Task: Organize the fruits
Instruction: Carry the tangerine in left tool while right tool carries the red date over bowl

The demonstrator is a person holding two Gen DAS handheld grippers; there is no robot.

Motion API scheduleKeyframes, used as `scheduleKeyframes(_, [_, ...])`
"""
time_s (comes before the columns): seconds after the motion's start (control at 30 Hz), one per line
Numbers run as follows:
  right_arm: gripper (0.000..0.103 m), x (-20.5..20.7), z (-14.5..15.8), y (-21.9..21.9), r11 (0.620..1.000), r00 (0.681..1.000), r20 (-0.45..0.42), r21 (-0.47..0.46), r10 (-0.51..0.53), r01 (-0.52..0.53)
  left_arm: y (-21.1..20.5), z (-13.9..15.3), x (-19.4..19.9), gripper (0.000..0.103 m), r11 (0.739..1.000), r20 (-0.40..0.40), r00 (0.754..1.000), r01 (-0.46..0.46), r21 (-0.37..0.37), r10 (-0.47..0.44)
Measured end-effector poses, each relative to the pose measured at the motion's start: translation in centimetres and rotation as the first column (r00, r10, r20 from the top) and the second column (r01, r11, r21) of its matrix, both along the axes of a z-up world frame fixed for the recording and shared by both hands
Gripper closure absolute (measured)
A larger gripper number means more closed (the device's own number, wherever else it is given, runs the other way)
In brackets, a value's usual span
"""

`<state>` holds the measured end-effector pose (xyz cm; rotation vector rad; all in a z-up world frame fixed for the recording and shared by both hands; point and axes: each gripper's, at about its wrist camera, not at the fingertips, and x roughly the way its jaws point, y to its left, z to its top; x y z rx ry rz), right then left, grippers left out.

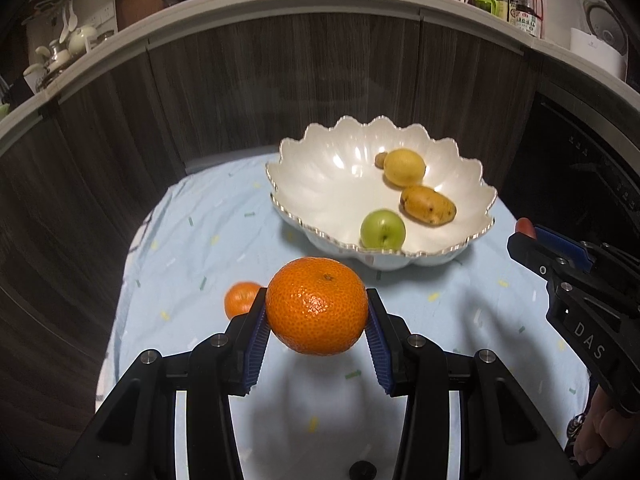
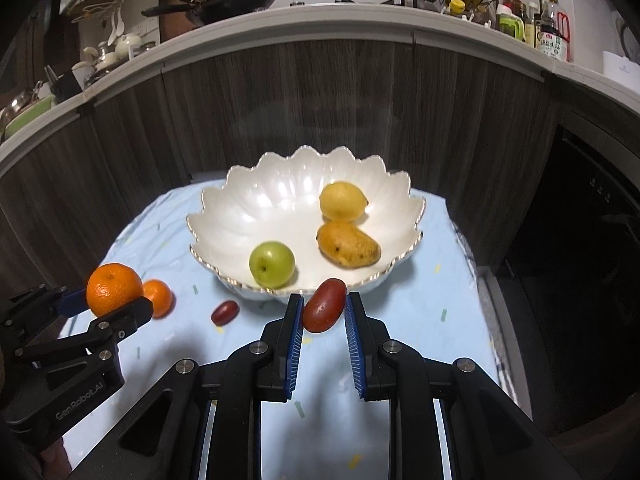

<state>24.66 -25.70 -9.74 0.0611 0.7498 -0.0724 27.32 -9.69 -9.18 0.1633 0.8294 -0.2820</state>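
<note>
My left gripper (image 1: 317, 300) is shut on a large orange (image 1: 316, 306), held above the light blue cloth; the right wrist view shows this gripper (image 2: 110, 300) and the orange (image 2: 114, 288) at the left. My right gripper (image 2: 322, 306) is shut on a dark red oblong fruit (image 2: 325, 310), just in front of the white scalloped bowl (image 2: 192, 248). In the bowl (image 1: 320, 168) lie a lemon (image 1: 404, 168), a mango (image 1: 428, 205) and a green apple (image 1: 383, 229). A smaller orange (image 2: 160, 296) and a small red fruit (image 2: 225, 312) lie on the cloth.
The blue cloth (image 1: 192, 248) covers a small table whose edges drop off left and right. Dark wood cabinet fronts (image 1: 240, 92) stand close behind, under a counter with a pan (image 2: 224, 0) and bottles. A dark appliance (image 2: 592, 240) is at the right.
</note>
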Motion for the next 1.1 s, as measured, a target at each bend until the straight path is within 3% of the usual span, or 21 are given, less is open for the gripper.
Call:
scheduleKeyframes(0.53, [0.081,2.3,2.1,-1.0,1.000,0.999,0.035,0.014,-0.012,0.012,-0.9,3.0,3.2,0.059,1.000,0.061,0.998,0.014,0.005,-0.014])
scheduleKeyframes(1.1, [0.081,5.9,1.1,-2.3,0.999,0.999,0.015,0.036,-0.034,0.033,-2.7,2.9,7.9,0.059,0.999,0.063,0.997,0.047,0.015,-0.048])
